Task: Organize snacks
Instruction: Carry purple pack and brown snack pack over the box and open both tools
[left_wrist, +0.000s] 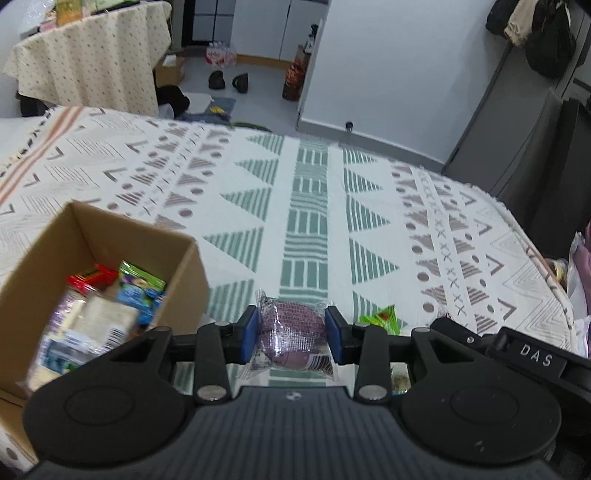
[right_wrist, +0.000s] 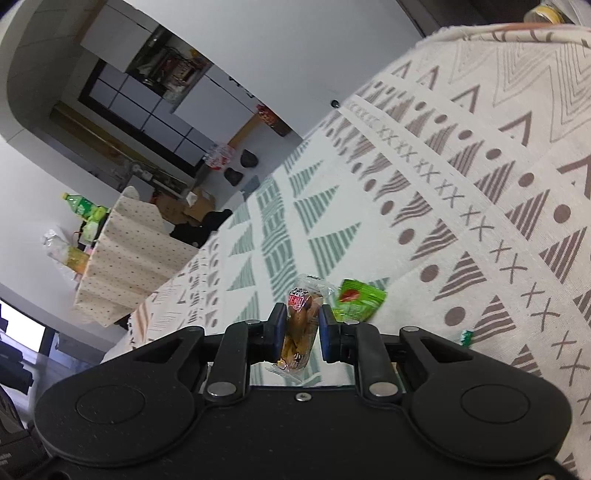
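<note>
Now the left gripper (left_wrist: 291, 330), pinching a purple cake packet (left_wrist: 293, 332), should release over the cardboard box (left_wrist: 184, 273) at lower left; the right gripper (right_wrist: 303, 328) clamps a brown snack packet (right_wrist: 301, 325).

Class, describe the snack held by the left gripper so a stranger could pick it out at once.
Start at the cardboard box on the patterned cloth. Just right of it, the left gripper is shut on a clear-wrapped purple snack. Unlike the green packet lying loose nearby, it is round, purple and held.
</note>
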